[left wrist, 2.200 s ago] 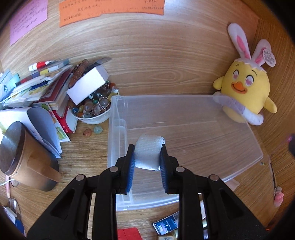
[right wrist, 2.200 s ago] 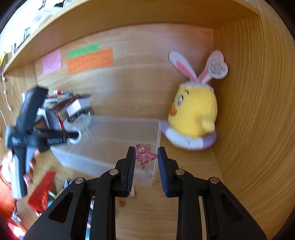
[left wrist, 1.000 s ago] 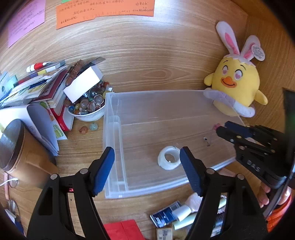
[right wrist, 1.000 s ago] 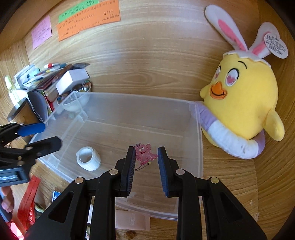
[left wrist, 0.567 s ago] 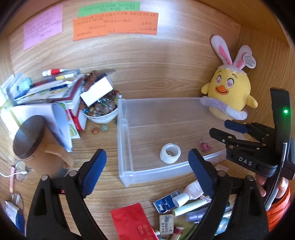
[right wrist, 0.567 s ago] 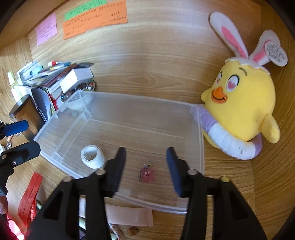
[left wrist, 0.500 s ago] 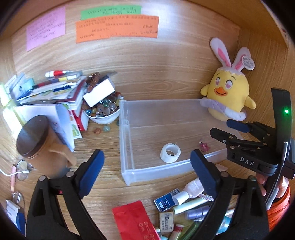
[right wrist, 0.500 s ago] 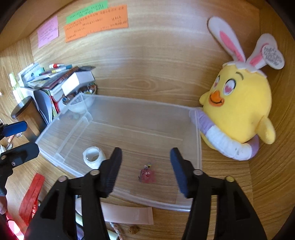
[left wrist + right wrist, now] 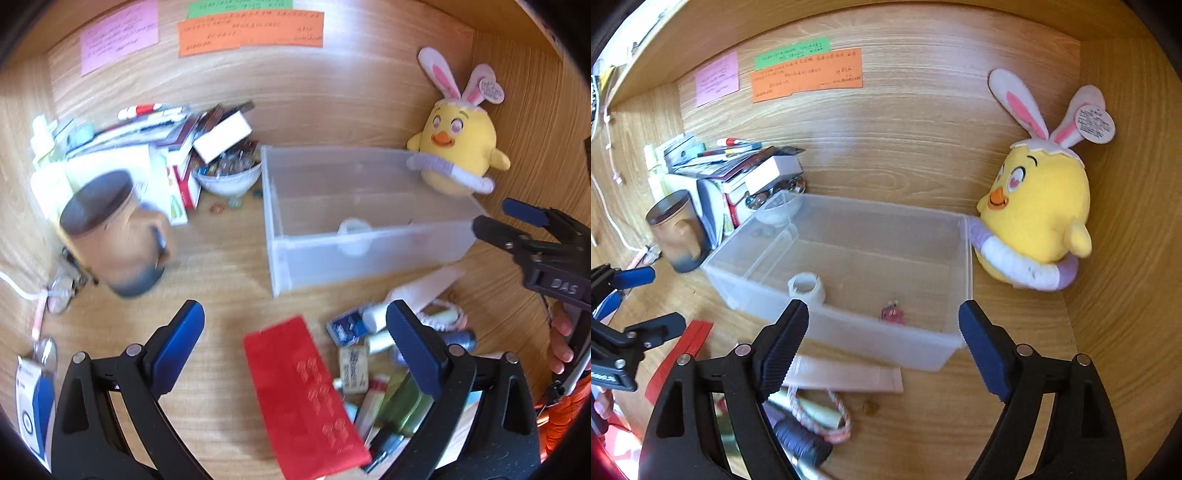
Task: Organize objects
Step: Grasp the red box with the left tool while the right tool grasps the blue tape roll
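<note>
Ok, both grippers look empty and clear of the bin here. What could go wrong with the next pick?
The pile in front of the clear bin is tightly packed: going for the red packet with the open left gripper could drag neighbouring tubes along. The braided loop lies across a tube below the open right gripper, so it may snag. The pink charm in the bin is small and easily buried.

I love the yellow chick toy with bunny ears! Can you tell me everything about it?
The yellow chick toy is a soft, round plush with white-and-pink bunny ears, heart eyes and an orange beak. A paper tag hangs on one ear. A purple-and-white ring wraps its belly. It sits upright in the wooden corner, pressed against the clear plastic box.
</note>
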The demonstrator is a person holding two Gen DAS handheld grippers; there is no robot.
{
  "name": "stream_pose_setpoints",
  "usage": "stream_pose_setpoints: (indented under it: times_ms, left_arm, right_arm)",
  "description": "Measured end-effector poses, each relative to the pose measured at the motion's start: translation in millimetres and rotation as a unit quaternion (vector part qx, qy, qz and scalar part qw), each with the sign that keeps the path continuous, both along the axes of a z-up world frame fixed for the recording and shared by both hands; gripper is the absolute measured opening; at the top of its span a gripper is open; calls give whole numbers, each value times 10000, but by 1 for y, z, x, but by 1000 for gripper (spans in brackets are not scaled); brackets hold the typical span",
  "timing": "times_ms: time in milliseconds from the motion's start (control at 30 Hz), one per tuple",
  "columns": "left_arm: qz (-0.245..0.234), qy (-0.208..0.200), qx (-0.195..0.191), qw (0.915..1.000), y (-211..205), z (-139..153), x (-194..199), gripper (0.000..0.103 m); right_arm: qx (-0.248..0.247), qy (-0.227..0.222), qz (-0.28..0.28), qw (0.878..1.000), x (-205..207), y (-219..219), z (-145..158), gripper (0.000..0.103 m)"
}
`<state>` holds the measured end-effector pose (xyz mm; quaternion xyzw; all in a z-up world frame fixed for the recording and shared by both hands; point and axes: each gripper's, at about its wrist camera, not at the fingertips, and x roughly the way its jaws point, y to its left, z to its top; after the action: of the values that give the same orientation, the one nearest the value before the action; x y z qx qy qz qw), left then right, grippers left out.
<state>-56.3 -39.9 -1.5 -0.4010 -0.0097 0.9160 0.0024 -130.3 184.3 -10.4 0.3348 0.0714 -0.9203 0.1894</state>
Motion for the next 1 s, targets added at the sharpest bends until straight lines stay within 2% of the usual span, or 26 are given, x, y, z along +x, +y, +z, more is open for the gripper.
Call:
stream_pose_setpoints:
  times_ms: [567,1000]
  left_arm:
    - [352,-328,428,9979,0,-33,53,100]
    - [673,-529,634,9943,-9,-59,63,100]
  right_arm:
    - [-151,-264,258,9992,72,2,-29,82]
    - [-127,-522,571,9969,105,-7,-59,82]
